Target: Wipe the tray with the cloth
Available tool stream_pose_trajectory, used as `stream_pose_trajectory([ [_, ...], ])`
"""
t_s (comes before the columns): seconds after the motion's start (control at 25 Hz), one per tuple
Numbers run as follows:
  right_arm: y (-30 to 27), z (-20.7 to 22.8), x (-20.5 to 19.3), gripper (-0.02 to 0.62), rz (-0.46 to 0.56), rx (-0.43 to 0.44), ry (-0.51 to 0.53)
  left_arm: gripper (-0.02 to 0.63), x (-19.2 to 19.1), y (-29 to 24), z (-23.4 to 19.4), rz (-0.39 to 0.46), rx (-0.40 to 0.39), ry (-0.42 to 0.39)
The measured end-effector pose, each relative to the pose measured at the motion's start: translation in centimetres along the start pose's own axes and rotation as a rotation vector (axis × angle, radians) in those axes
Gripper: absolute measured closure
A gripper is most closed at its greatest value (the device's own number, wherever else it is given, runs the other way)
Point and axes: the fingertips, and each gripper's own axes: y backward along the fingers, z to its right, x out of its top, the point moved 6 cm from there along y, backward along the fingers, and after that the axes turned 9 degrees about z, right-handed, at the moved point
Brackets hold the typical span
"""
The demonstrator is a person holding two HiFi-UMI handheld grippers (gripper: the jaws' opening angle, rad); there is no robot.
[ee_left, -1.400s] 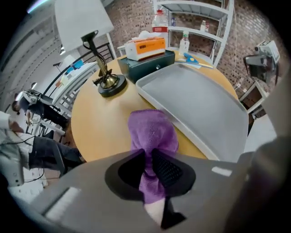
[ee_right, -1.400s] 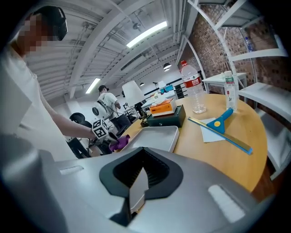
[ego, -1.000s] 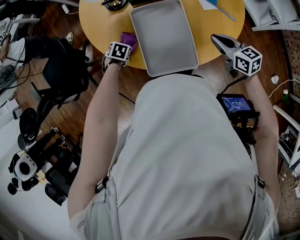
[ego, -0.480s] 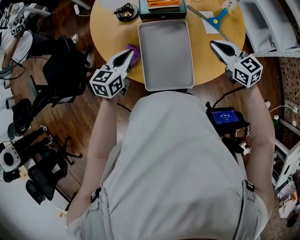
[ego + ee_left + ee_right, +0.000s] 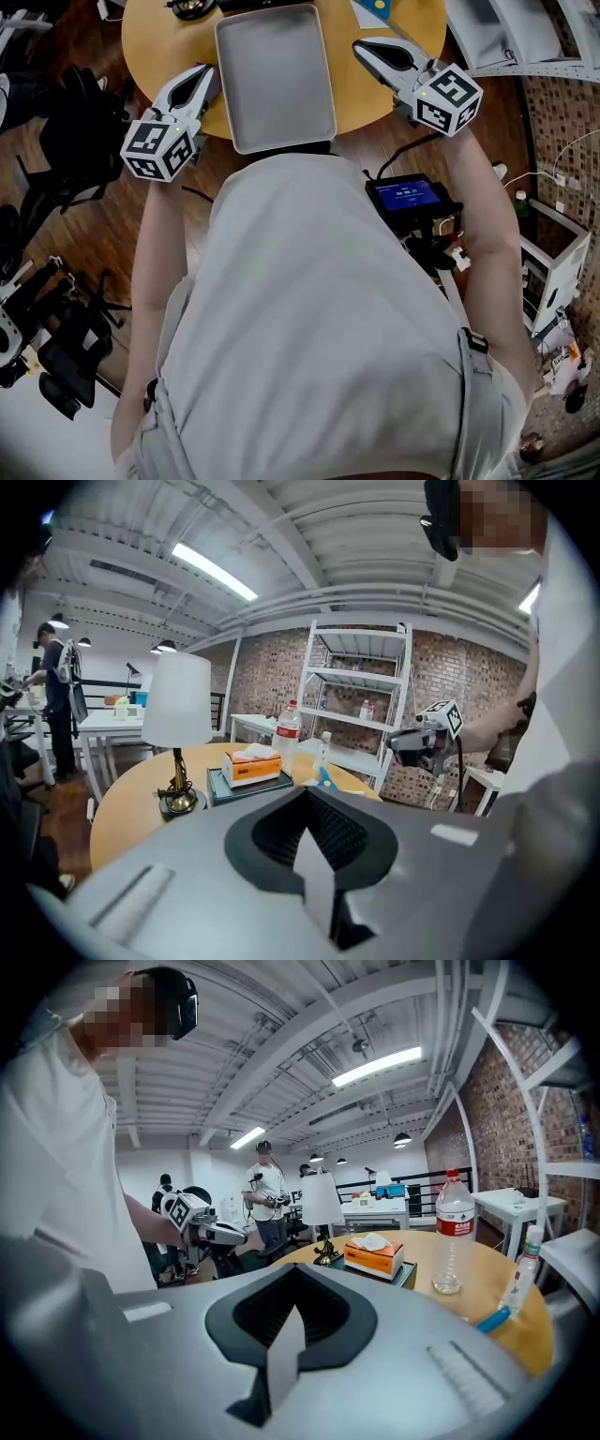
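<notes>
The grey tray lies empty on the round yellow table, its near end over the table's edge. My left gripper is raised to the left of the tray and points across the table; its jaws have just been closing and now meet with nothing between them. To the right of the tray my right gripper is also raised, jaws together and empty. The purple cloth shows in no view now.
Across the table stand a lamp, a tissue box on a green case, a water bottle and a blue-handled tool. White shelving stands against the brick wall. Black chairs sit at the left. People stand in the background.
My left gripper lifted off the purple cloth beside the tray, tilted up to near level and closed its jaws. The right gripper rose a little. The cloth has dropped out of view.
</notes>
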Motion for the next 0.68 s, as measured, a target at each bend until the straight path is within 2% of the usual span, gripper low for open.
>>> stream_pose_trajectory([
  [0.44, 0.5, 0.3, -0.5, 0.595, -0.010, -0.010, -0.004, 0.604, 0.0, -0.9, -0.1, 0.001, 0.000, -0.023],
  [0.68, 0.9, 0.2, -0.3, 0.595, -0.002, -0.004, -0.001, 0.604, -0.5, -1.2, 0.0, 0.002, 0.003, -0.007],
])
